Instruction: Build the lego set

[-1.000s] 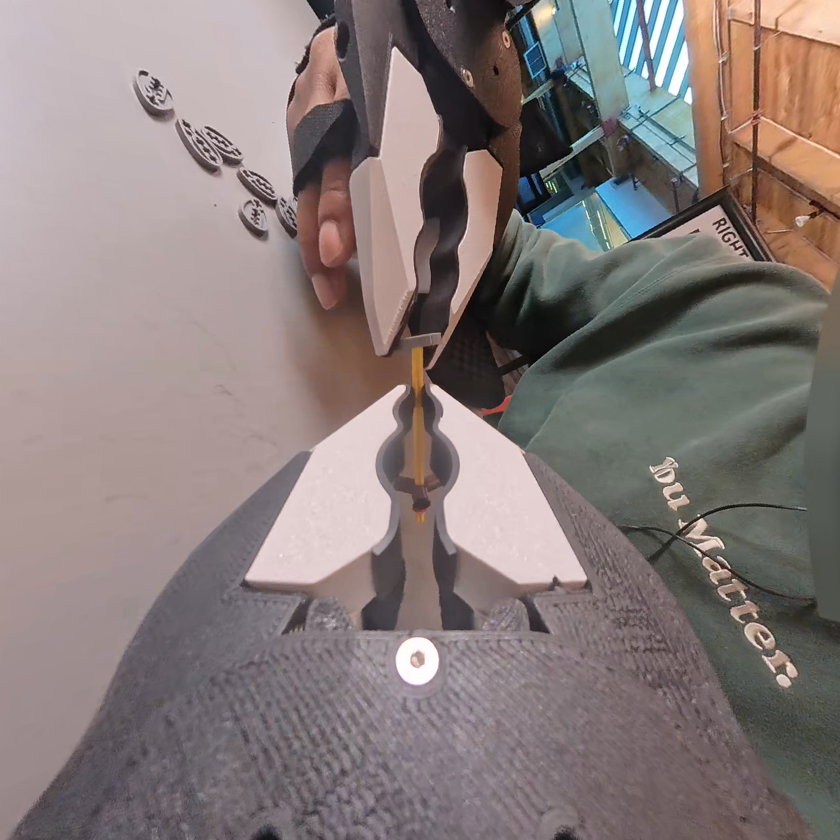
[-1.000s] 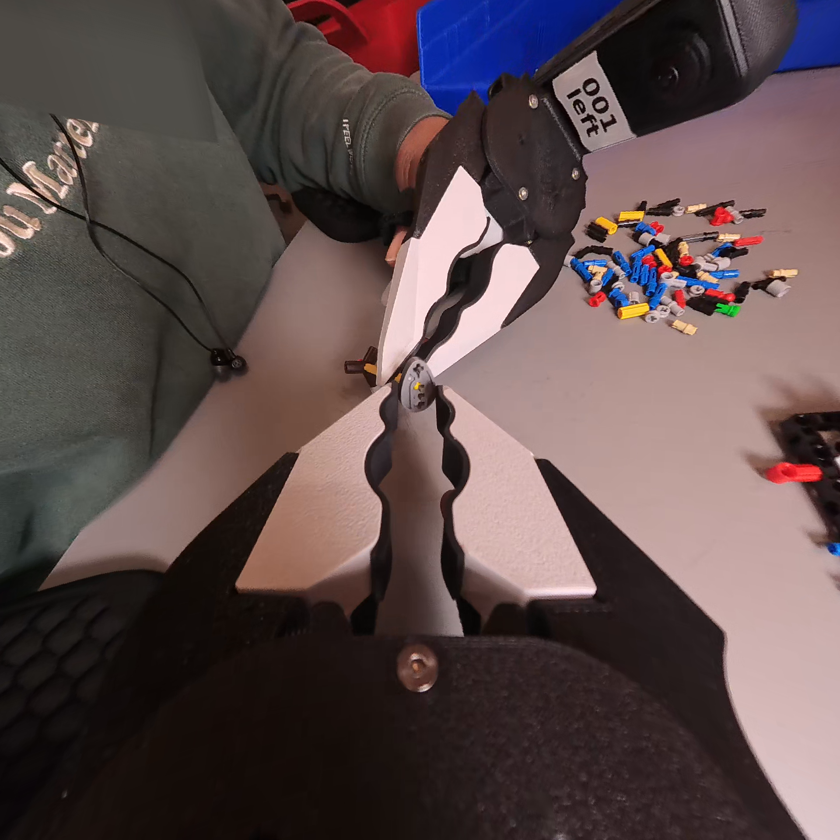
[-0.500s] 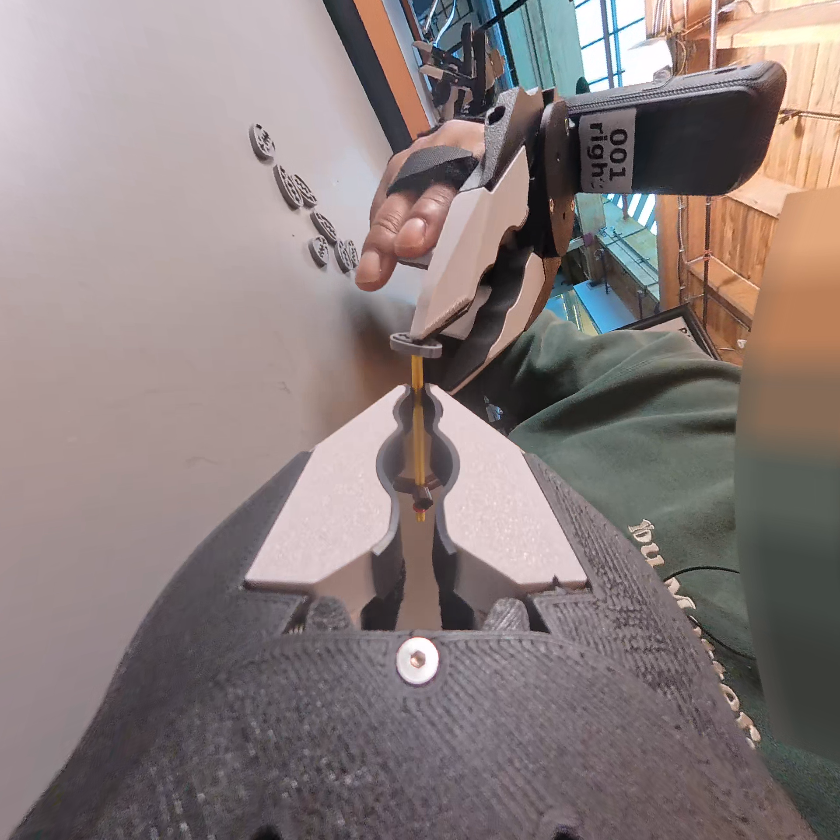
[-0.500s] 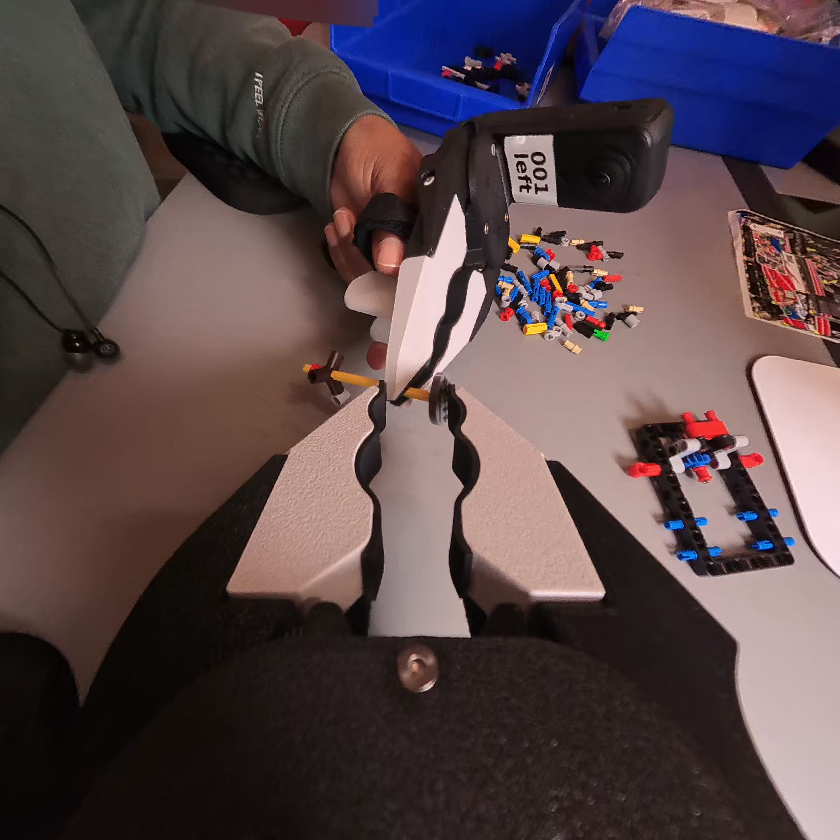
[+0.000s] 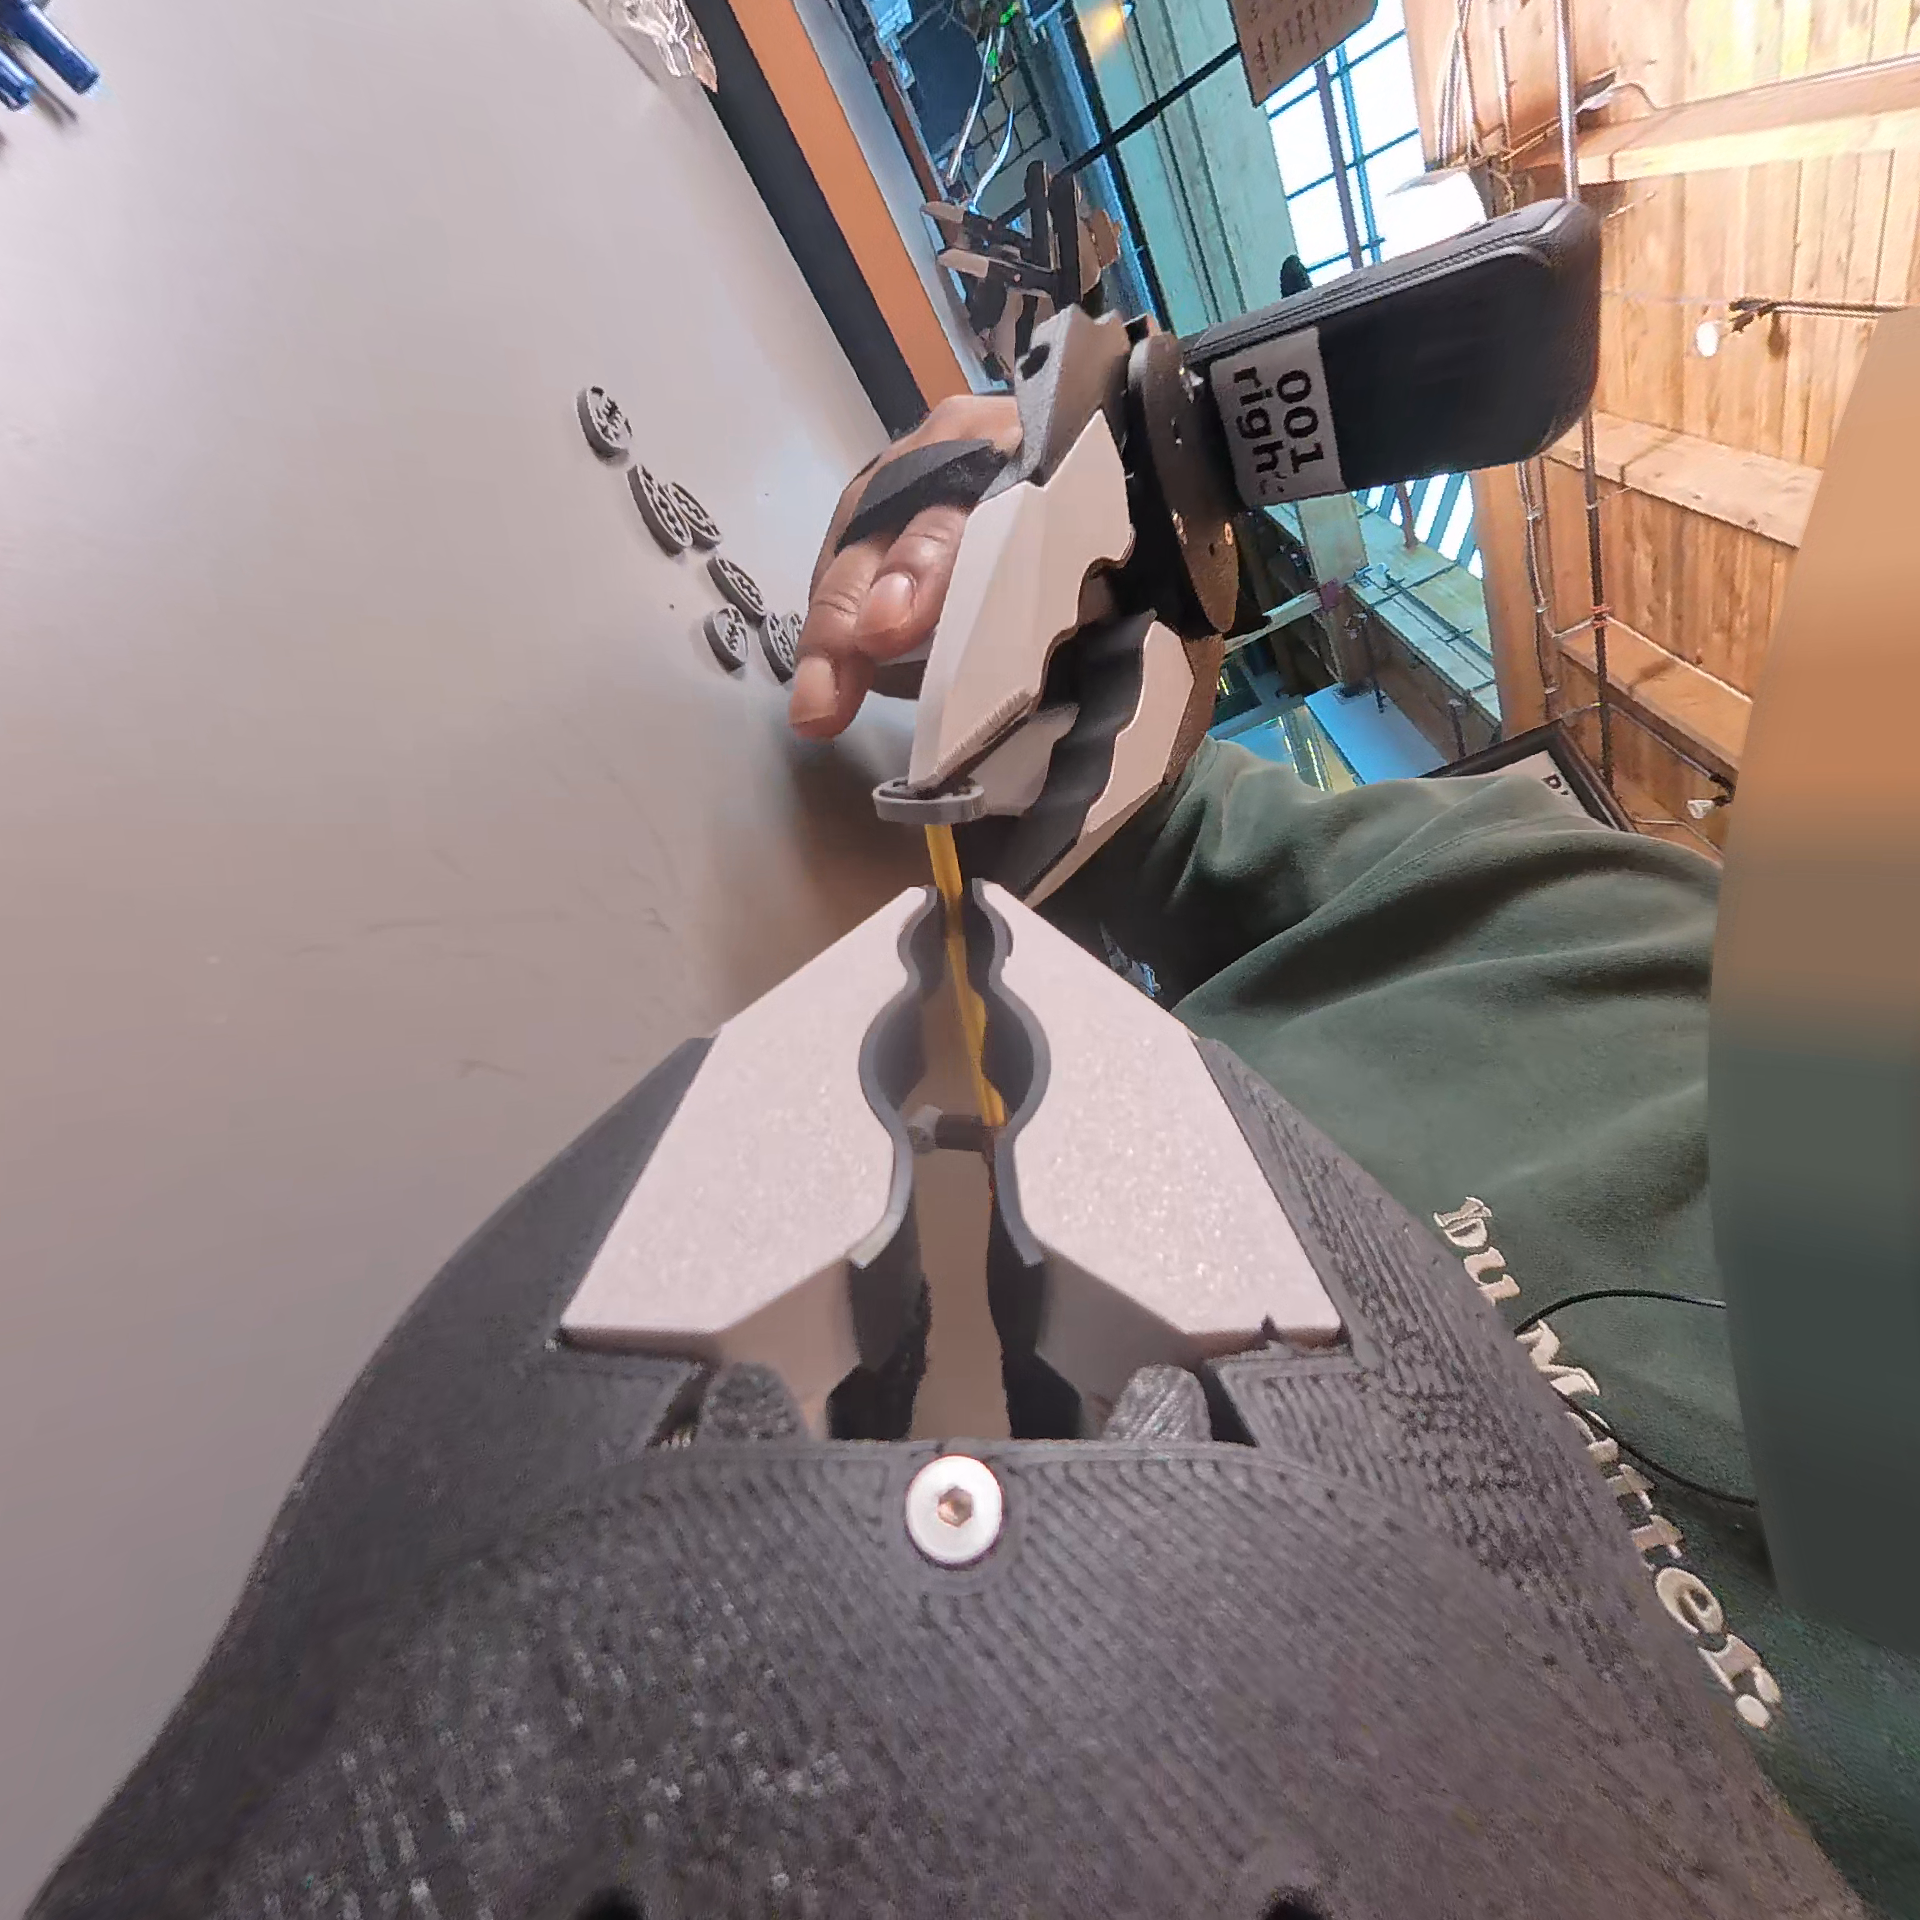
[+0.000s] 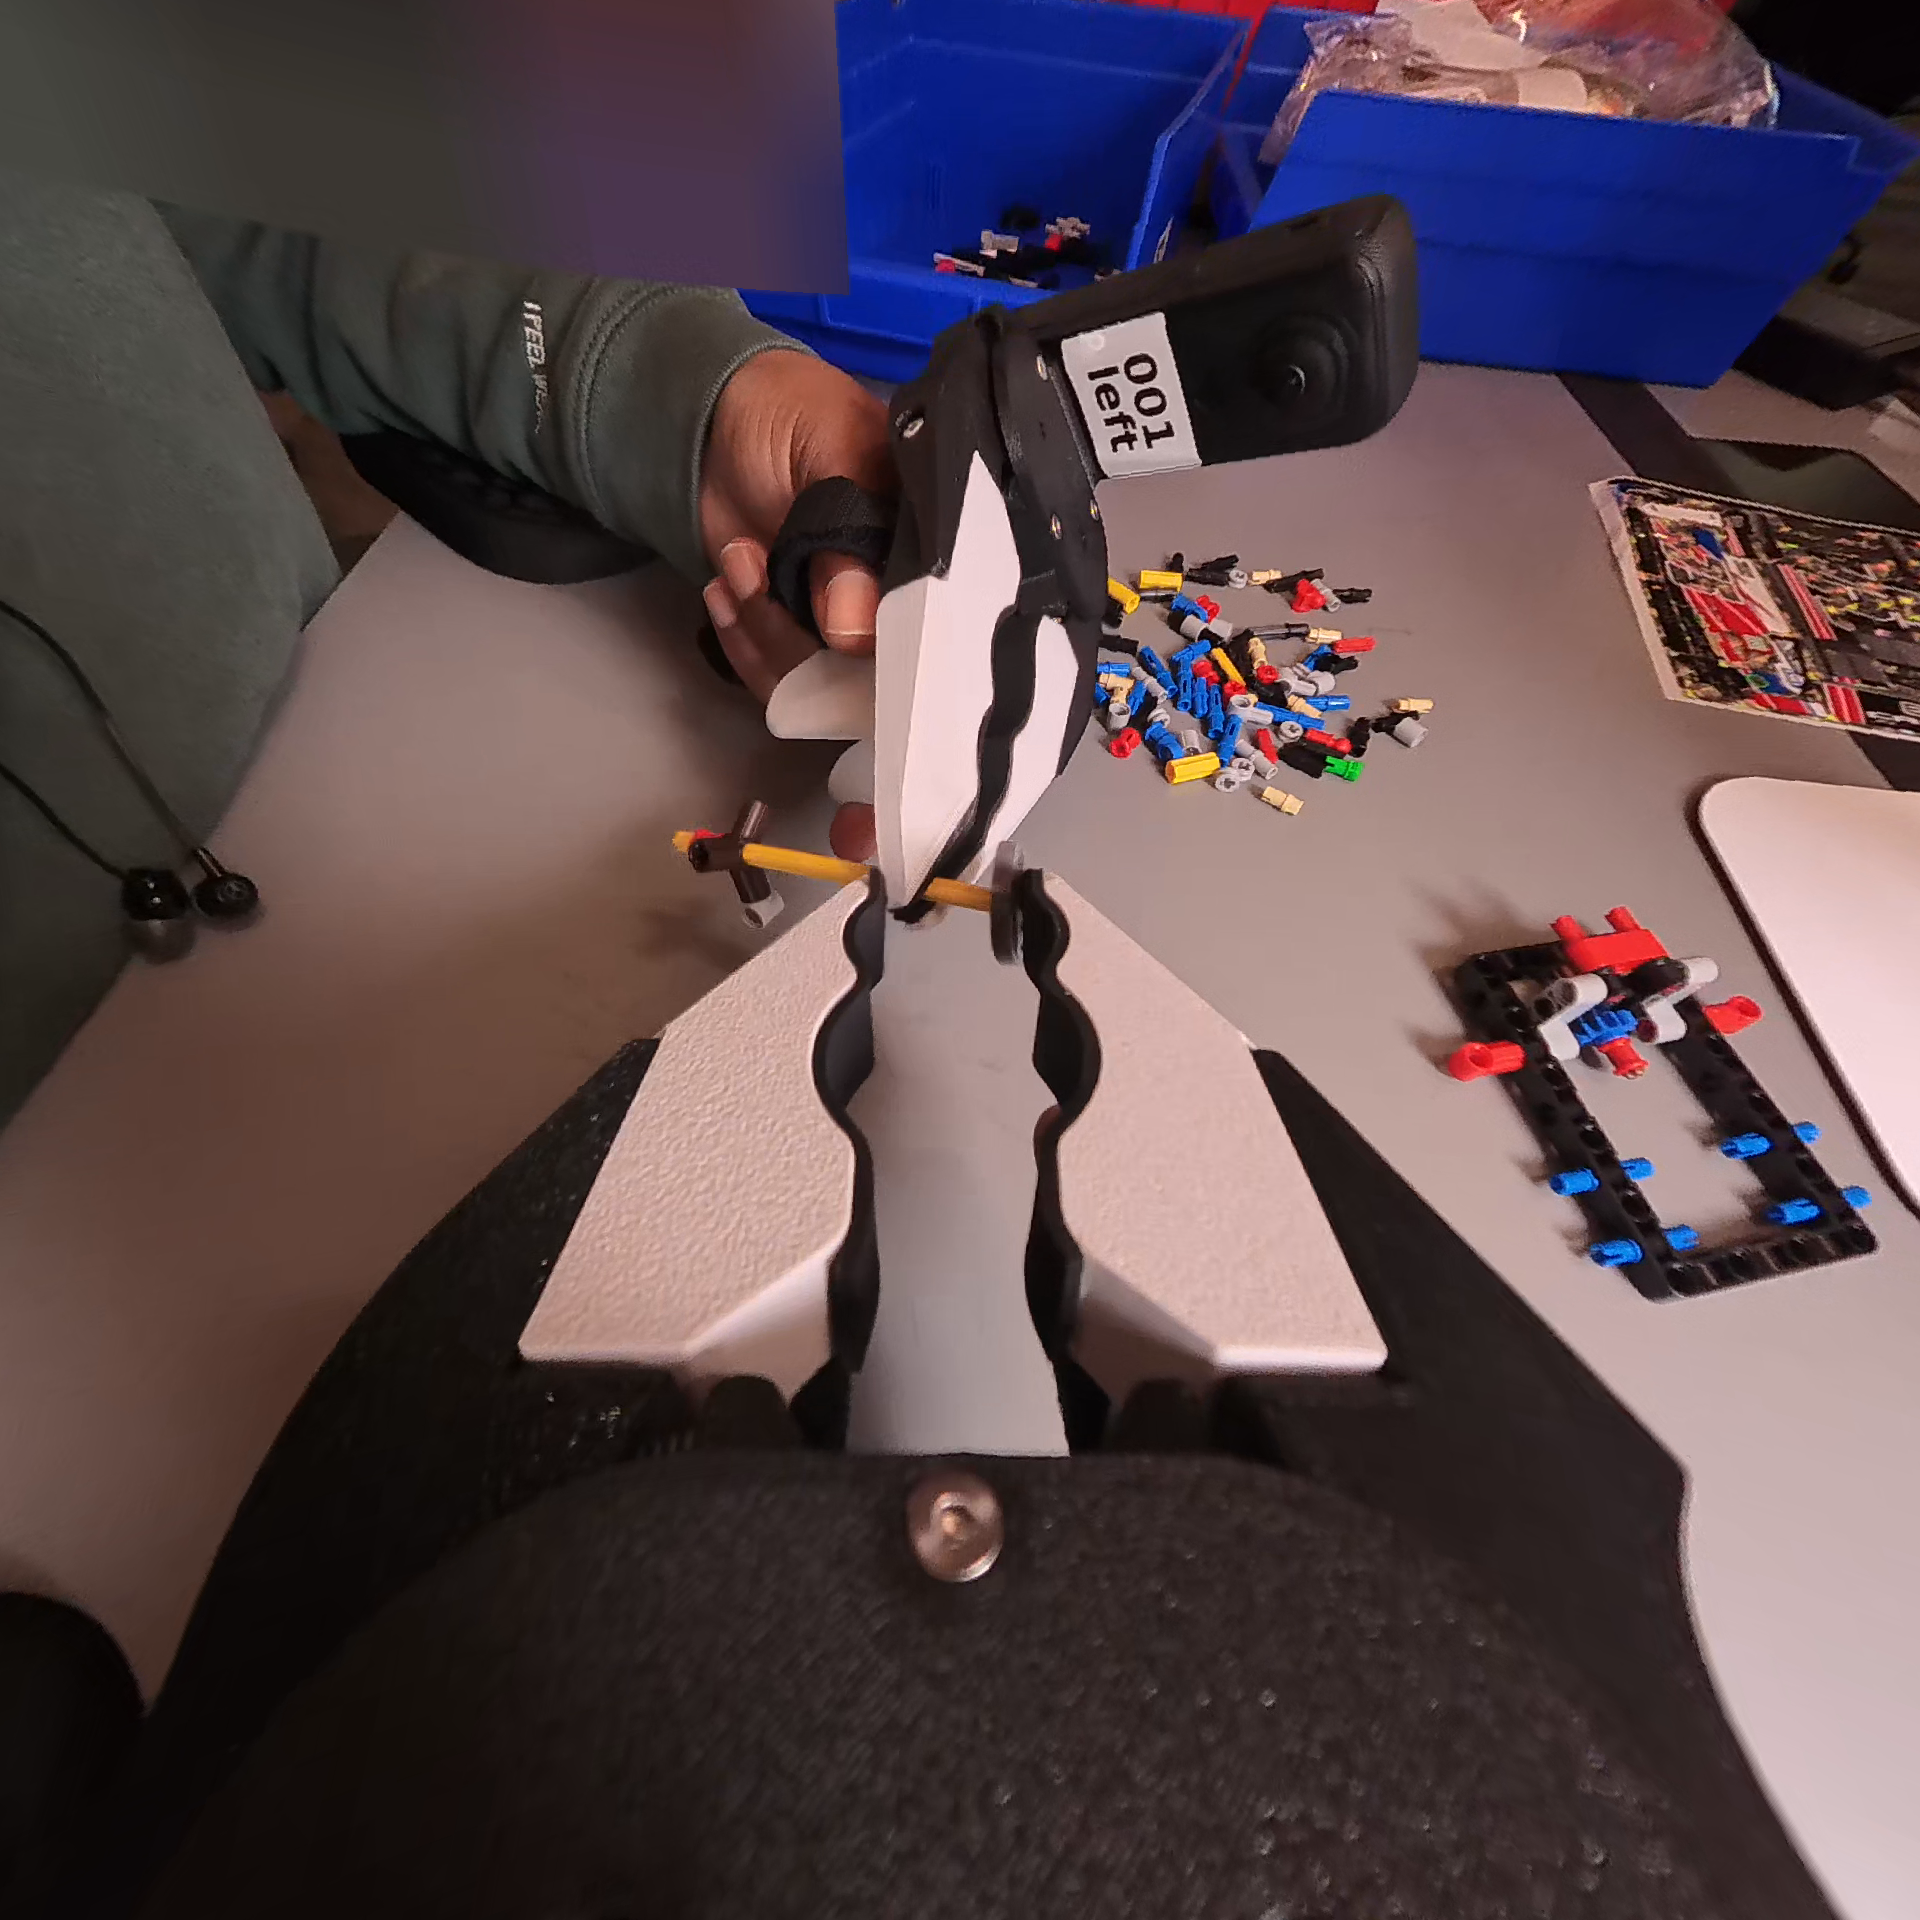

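Yellow axle [image 6: 805,861] sits pinched in the left gripper [image 5: 954,902] above the table; the right gripper [image 6: 951,902], jaws parted, presses the grey disc [image 5: 928,801]; skewed pressure could twist it loose

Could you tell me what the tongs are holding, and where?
Left tongs pinch the yellow axle mid-shaft. Right tongs are open, one fingertip against its grey disc.

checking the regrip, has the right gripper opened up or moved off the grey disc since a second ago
Yes. The right gripper has opened and its fingertips now straddle the yellow axle, with the grey disc beside one fingertip.
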`<act>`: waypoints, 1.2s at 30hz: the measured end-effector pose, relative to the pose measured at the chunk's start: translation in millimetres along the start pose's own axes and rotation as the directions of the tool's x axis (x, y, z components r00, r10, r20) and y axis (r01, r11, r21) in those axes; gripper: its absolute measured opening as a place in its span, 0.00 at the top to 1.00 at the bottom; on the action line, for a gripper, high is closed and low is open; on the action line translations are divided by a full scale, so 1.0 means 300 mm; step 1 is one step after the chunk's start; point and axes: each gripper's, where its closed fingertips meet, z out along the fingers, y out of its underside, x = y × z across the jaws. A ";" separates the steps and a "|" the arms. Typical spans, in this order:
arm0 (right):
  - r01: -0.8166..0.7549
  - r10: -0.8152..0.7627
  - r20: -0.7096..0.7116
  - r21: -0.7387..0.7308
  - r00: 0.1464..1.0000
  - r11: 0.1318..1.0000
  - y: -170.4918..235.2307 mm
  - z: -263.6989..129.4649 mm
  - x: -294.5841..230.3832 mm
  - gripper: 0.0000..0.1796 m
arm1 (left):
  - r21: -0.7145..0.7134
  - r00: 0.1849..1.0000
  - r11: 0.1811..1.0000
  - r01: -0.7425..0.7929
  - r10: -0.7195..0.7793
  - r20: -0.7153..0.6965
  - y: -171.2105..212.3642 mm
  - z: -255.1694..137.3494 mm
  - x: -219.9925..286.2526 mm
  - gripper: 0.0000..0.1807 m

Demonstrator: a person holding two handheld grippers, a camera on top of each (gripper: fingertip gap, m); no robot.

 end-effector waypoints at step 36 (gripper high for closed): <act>0.292 -0.287 0.082 -0.054 0.954 0.955 -0.107 -0.047 -0.150 0.92 | -0.162 0.482 0.480 -0.862 0.876 0.028 0.083 0.020 0.123 0.99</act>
